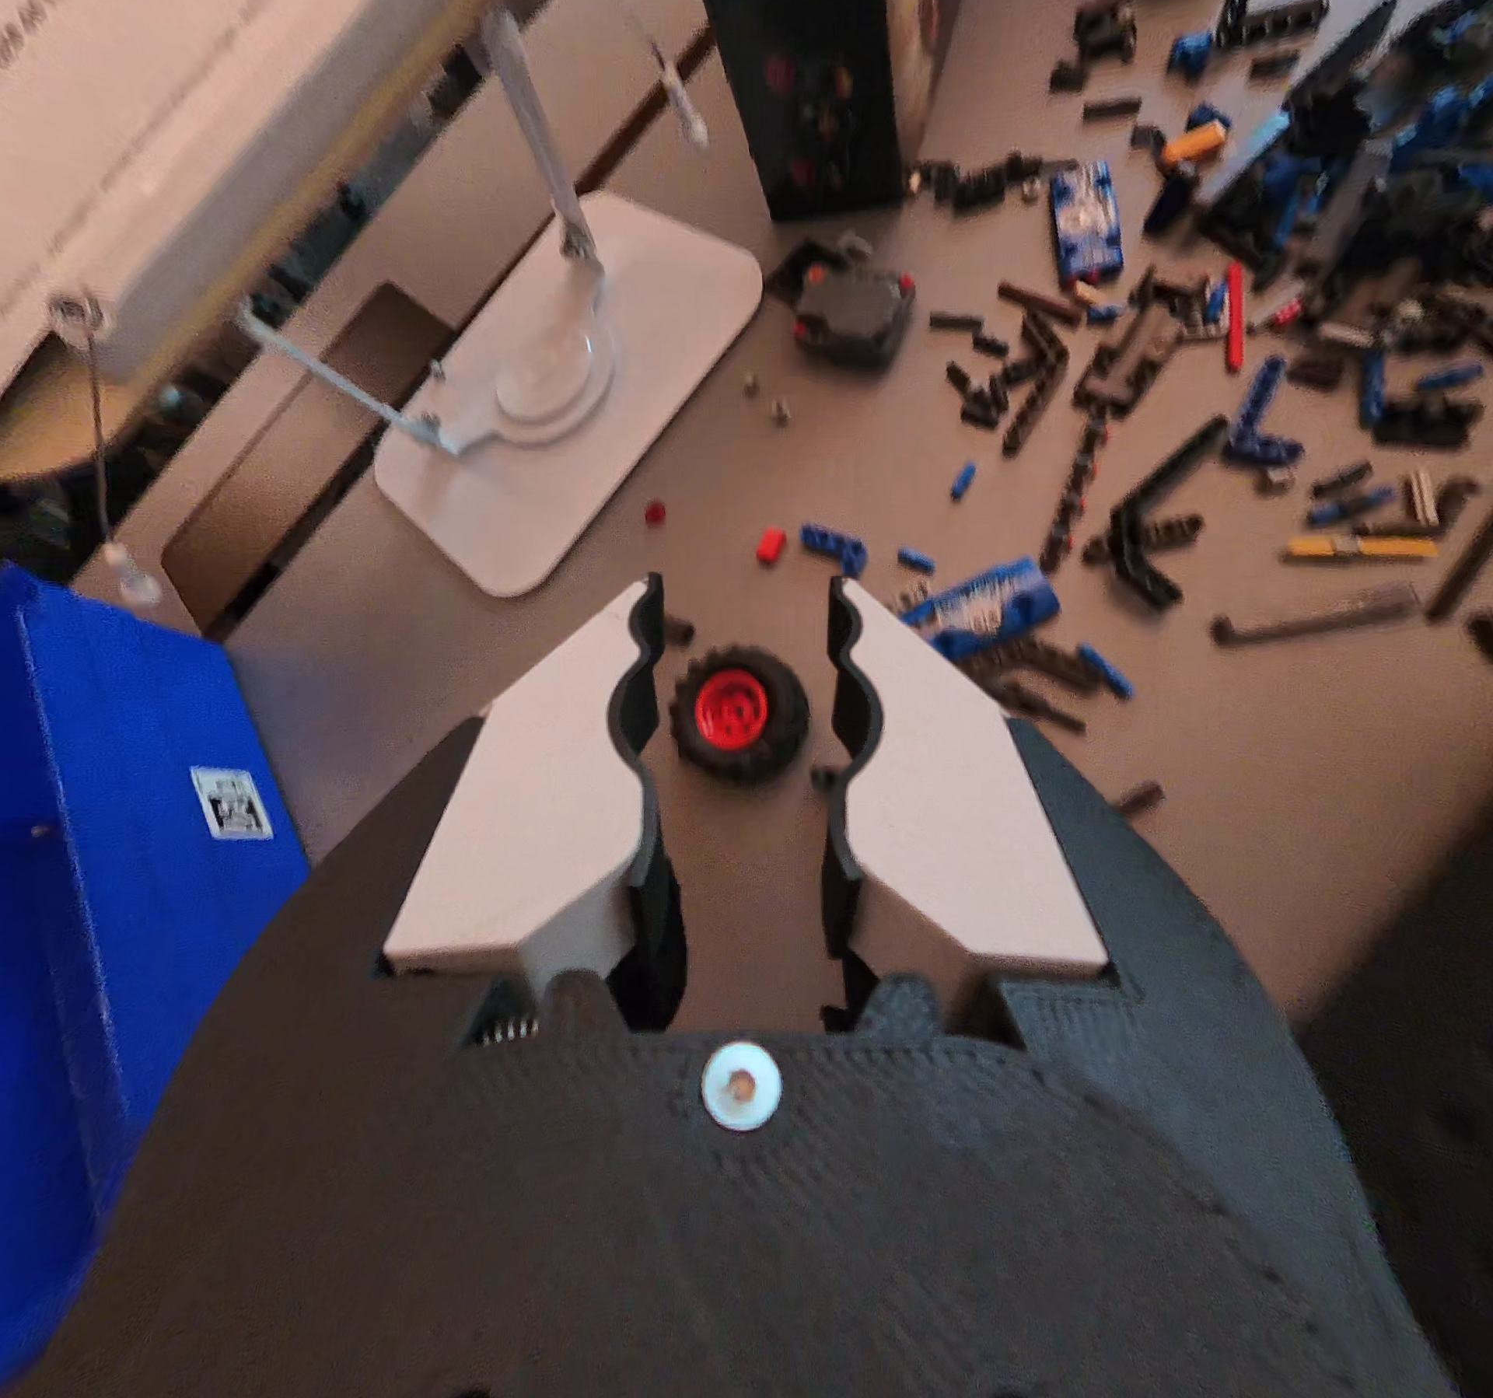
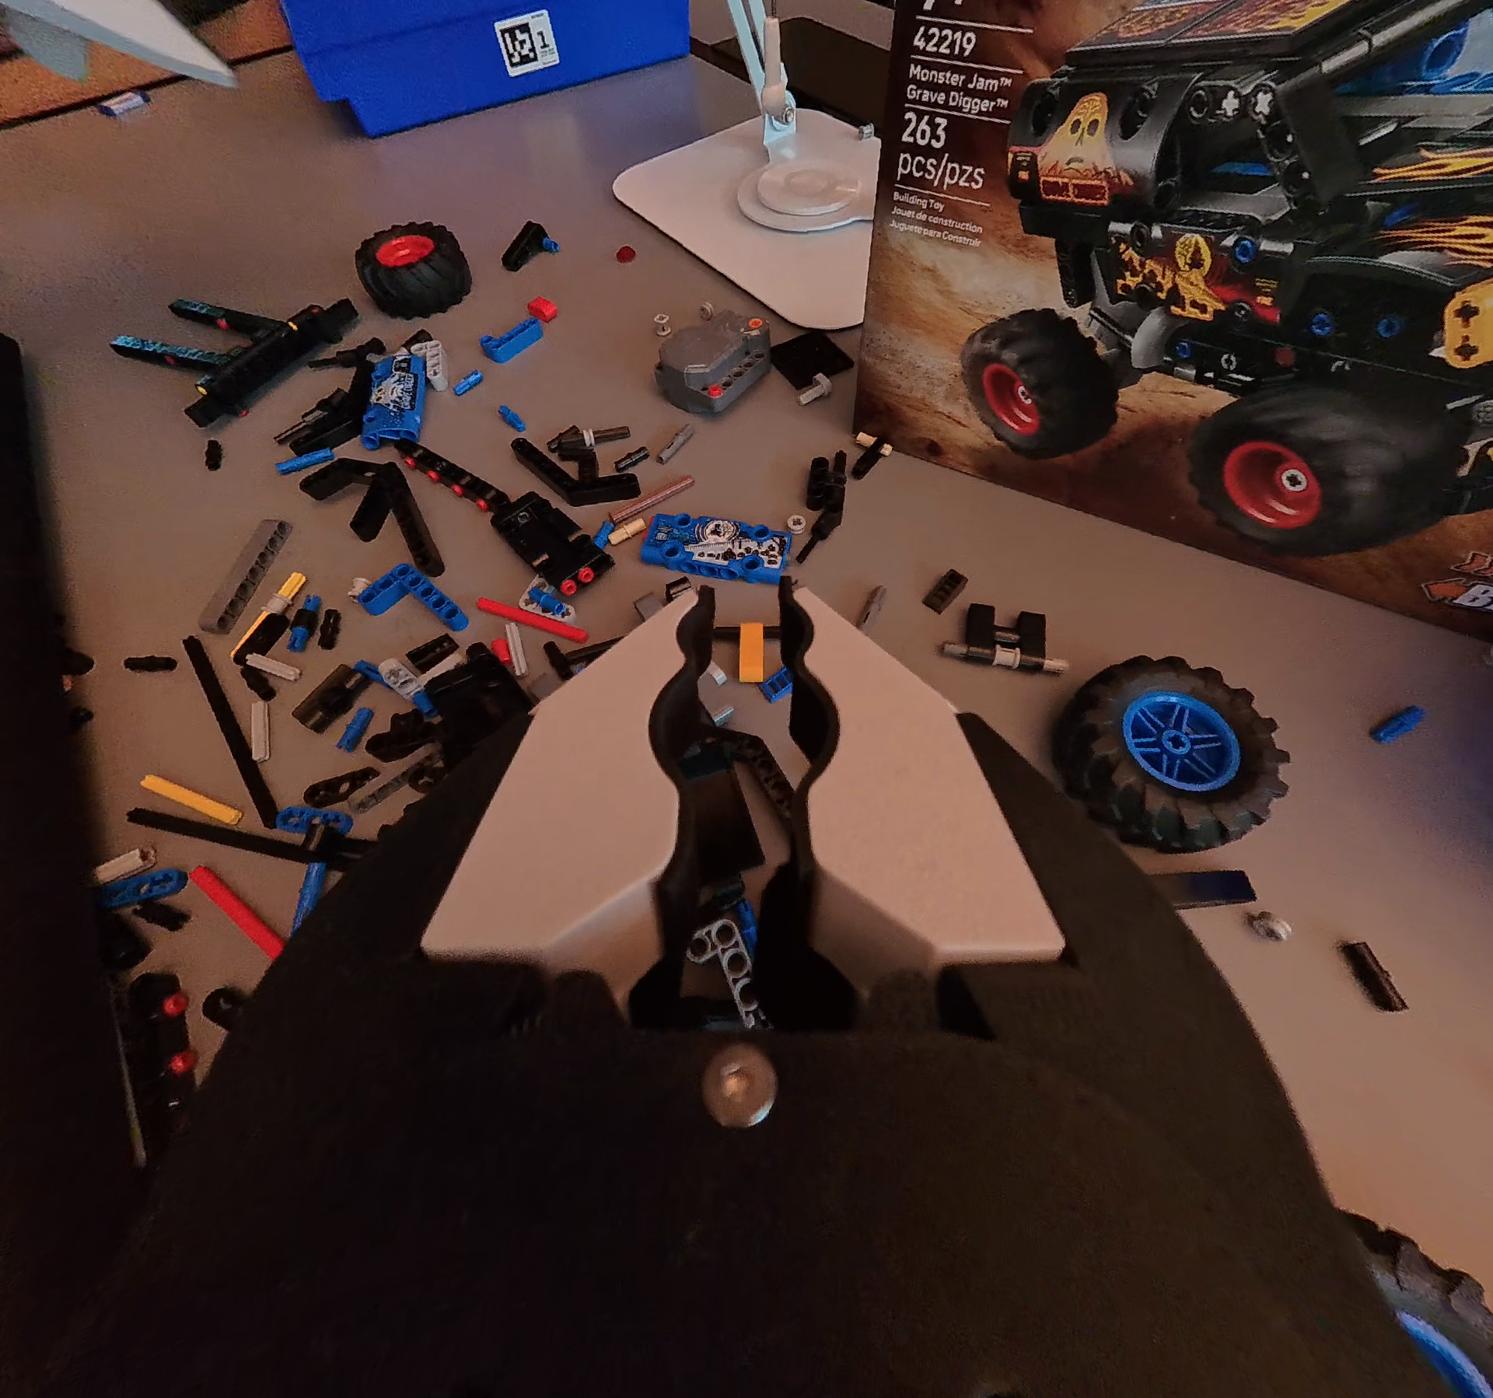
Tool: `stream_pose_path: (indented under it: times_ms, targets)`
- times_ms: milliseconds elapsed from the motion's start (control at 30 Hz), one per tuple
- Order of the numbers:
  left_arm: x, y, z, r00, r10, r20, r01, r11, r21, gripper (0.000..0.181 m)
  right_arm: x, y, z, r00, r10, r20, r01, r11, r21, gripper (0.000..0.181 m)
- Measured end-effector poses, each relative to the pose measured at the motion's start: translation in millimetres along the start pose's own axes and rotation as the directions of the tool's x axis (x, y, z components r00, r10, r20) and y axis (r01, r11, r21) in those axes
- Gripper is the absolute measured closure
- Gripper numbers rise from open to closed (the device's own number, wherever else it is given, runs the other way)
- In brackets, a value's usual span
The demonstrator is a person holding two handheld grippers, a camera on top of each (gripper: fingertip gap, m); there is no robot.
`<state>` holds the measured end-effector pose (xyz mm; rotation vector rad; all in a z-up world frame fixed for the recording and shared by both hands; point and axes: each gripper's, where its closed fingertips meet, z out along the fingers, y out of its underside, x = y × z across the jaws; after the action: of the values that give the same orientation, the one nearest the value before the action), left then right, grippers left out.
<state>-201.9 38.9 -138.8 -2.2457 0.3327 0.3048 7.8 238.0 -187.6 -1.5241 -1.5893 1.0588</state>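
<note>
My left gripper (image 1: pixel 747 592) is open and hovers over a black tyre with a red hub (image 1: pixel 740 713), which lies flat on the grey table between the jaws and touches neither finger. The same wheel shows in the right wrist view (image 2: pixel 412 269), with a white finger (image 2: pixel 121 10) of the left gripper at the top left. My right gripper (image 2: pixel 747 590) has its jaws close together on a black and blue assembly with a grey holed beam (image 2: pixel 727 947), held deep between the fingers. A tyre with a blue hub (image 2: pixel 1175 749) lies to its right.
Several loose black, blue, red and yellow building pieces (image 2: pixel 420 592) are scattered over the table (image 2: pixel 1050 551). A toy box (image 2: pixel 1171 228) stands at the back right. A white lamp base (image 2: pixel 759 228), a grey block (image 2: pixel 711 361) and a blue bin (image 2: pixel 485 10) are behind. Some 30 centimetres of space lies between my two pairs of fingers.
</note>
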Motion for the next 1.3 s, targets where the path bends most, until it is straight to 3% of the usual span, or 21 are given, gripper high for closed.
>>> stream_pose_path:
  times_ms: [167, 300, 500, 600, 800, 900, 1033, 1133, 1233, 1300]
  targets:
    - [7, 66, -29, 0.997, -0.069, -0.036, 0.063, 0.987, -0.147, 0.145, -1, 2, 1, 1.000, -0.002, 0.003, 0.002, 1.000, -0.010, 0.166]
    - [28, 110, -25, 0.989, -0.116, -0.087, 0.092, 0.965, -0.248, 0.145, -2, 2, 1, 1.000, -0.001, 0.004, 0.001, 1.000, -0.011, 0.167]
    - [46, 146, -6, 0.983, -0.126, -0.131, 0.078, 0.943, -0.323, 0.151, -5, 6, 4, 1.000, -0.024, 0.008, 0.024, 0.999, -0.037, 0.166]
    - [58, 140, 3, 0.975, -0.121, -0.186, 0.068, 0.961, -0.268, 0.173, -7, 7, 6, 0.999, -0.029, 0.013, 0.030, 0.998, -0.047, 0.166]
    - [57, 116, 1, 0.989, -0.052, -0.135, 0.038, 0.994, -0.107, 0.176, -17, 6, 9, 0.996, -0.072, 0.042, 0.074, 0.996, -0.048, 0.166]
    - [60, 118, 1, 0.990, -0.031, -0.137, 0.014, 0.993, -0.118, 0.176, -12, 8, 9, 0.997, -0.072, 0.016, 0.073, 0.996, -0.060, 0.165]
    - [70, 88, 6, 0.986, 0.021, -0.164, -0.022, 1.000, -0.005, 0.176, 4, -7, -7, 0.999, -0.015, -0.037, 0.017, 0.999, 0.035, 0.165]
    - [74, 78, 16, 0.980, 0.075, -0.184, -0.082, 0.996, -0.030, 0.176, 18, -13, -21, 0.997, 0.046, -0.066, -0.040, 0.995, 0.093, 0.165]
    - [70, 68, 29, 0.976, 0.104, -0.192, -0.115, 0.992, -0.049, 0.176, 9, -8, -25, 0.996, 0.075, 0.044, -0.079, 0.994, 0.082, 0.157]
    - [68, 60, 36, 0.973, 0.119, -0.196, -0.131, 0.990, -0.048, 0.175, -21, 12, -22, 0.972, 0.082, 0.221, -0.074, 0.996, -0.045, 0.153]
